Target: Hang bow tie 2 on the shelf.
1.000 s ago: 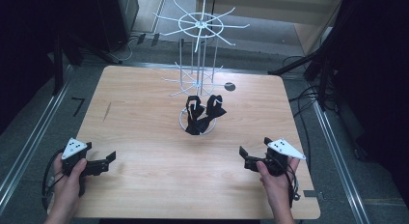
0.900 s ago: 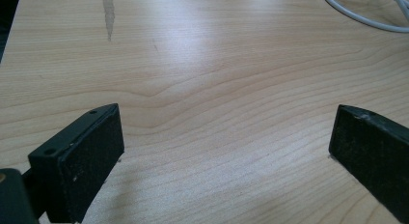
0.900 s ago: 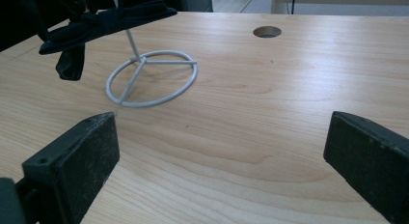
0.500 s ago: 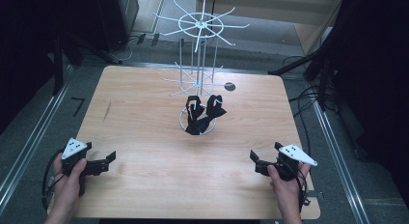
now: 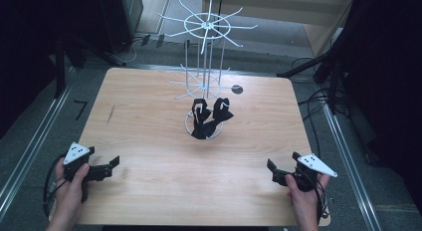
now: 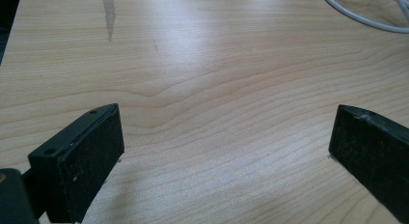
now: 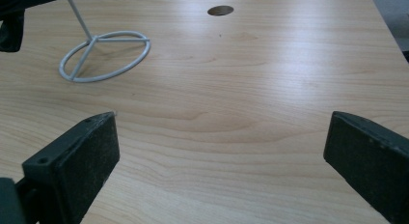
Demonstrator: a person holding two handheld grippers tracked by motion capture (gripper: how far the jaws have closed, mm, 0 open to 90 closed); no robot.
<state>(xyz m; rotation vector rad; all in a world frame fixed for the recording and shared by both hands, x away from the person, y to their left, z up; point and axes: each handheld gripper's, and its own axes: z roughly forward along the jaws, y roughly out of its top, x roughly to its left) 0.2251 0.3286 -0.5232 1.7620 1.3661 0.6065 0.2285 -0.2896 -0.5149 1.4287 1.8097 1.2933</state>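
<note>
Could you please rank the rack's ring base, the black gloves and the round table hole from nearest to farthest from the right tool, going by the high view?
From the right tool:
1. Ring base, at table centre.
2. Black gloves, hanging just above the base.
3. Table hole, near the far edge.

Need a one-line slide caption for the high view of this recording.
Both open grippers, left gripper and right gripper, rest near the wooden table's front corners; black straps hang on the white wire rack.
</note>
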